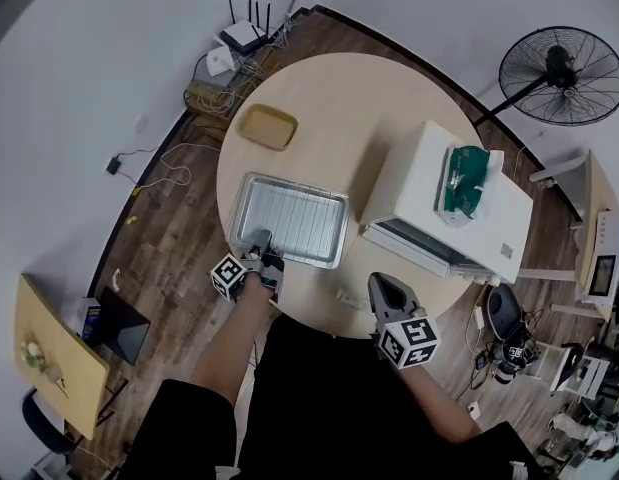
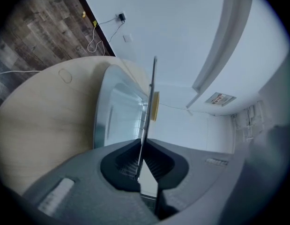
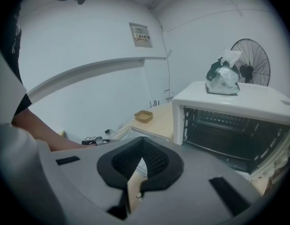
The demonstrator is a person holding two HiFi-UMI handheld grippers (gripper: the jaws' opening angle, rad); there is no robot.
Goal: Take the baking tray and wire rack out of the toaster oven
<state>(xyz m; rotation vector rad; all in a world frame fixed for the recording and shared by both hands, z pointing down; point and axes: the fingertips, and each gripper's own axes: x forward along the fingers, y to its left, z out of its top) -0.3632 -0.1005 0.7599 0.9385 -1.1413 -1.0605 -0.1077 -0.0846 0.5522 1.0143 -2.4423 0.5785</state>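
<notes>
The silver baking tray lies on the round table, left of the white toaster oven. The wire rack rests across the tray, its bars showing as fine stripes. My left gripper is shut on the rack's near edge; in the left gripper view that edge runs up from the jaws as a thin line beside the tray's basin. My right gripper hovers before the oven's dropped door, shut and empty. The dark oven cavity lies open ahead of it.
A tan dish sits at the table's far side. A green and white packet lies on the oven's top. A standing fan is behind the oven. Cables and a router lie on the floor beyond the table.
</notes>
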